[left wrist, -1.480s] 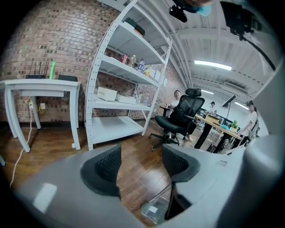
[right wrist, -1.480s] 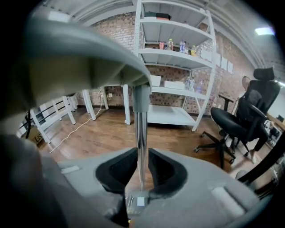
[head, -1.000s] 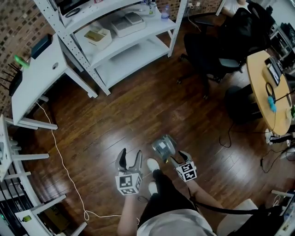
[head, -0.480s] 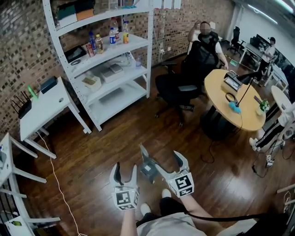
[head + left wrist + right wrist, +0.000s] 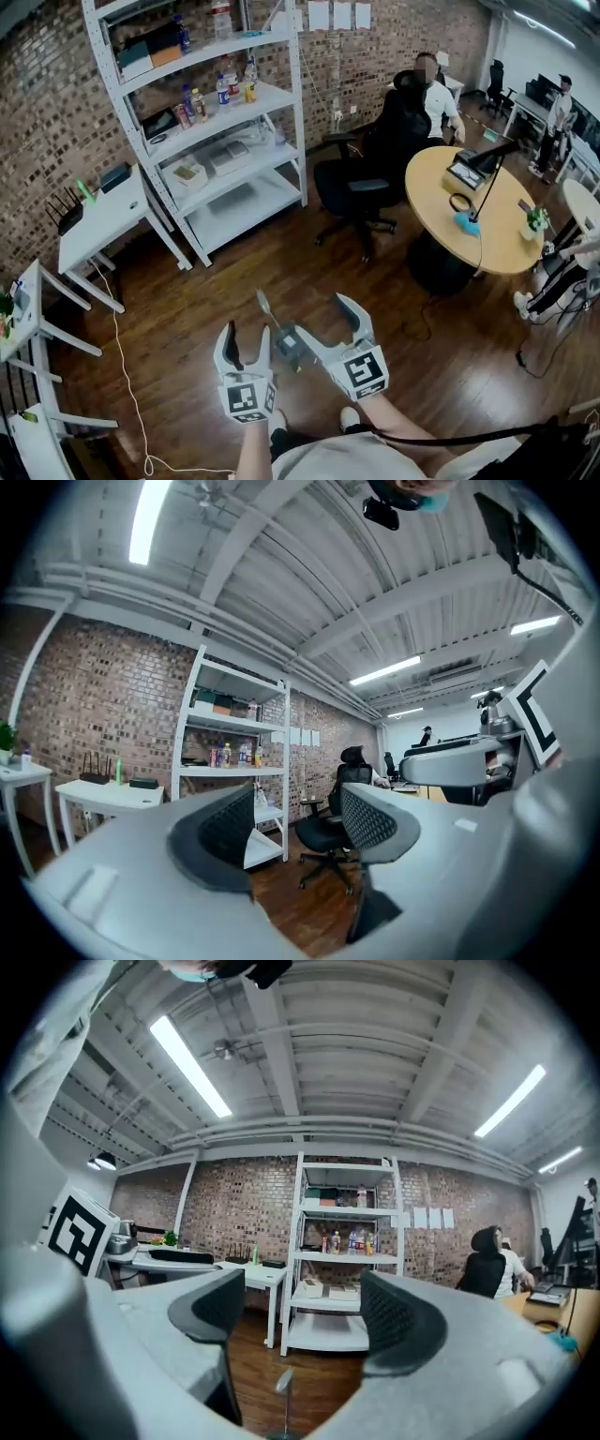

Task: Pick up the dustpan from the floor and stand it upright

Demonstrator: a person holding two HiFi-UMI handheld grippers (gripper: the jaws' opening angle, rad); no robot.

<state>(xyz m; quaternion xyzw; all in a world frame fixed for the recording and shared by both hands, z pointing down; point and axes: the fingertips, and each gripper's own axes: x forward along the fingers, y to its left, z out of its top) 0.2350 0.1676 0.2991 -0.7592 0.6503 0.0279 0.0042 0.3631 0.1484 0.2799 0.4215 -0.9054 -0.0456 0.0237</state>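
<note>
Both grippers have come up off the floor since the earlier shots, and the head view has tipped up with them, so more of the room shows. Right gripper (image 5: 326, 326) was clamped on the dustpan (image 5: 288, 345) a second back. Its jaws have just been opening and now stand wide apart, gripping nothing.

Dustpan stands upright on the wood floor (image 5: 187, 300), grey pan down, thin handle (image 5: 262, 302) pointing up toward 11 o'clock. In head view it sits between the two grippers, at 1 o'clock from the left gripper (image 5: 247, 337) and 10 o'clock from the right marker cube (image 5: 362, 371). Right gripper's left finger overlaps the pan there; contact cannot be told from that view. In the right gripper view the handle tip shows low at 6 o'clock between the jaws, clear of both pads (image 5: 398, 1321).

Left gripper's jaws are a little apart with nothing between them; only a black office chair (image 5: 370, 159) shows far off in the gap.

Surroundings, head view:
- White shelf rack (image 5: 234, 150) with bottles and boxes at 11 o'clock, against the brick wall (image 5: 47, 122).
- White desk (image 5: 98, 220) at 9 o'clock.
- White cable (image 5: 125, 375) trailing on the floor at 8 o'clock.
- Round wooden table (image 5: 427, 202) at 2 o'clock.
- Seated person (image 5: 433, 92) behind the chair at 1 o'clock.
- White shoe (image 5: 350, 417) at 6 o'clock, just under the grippers.
</note>
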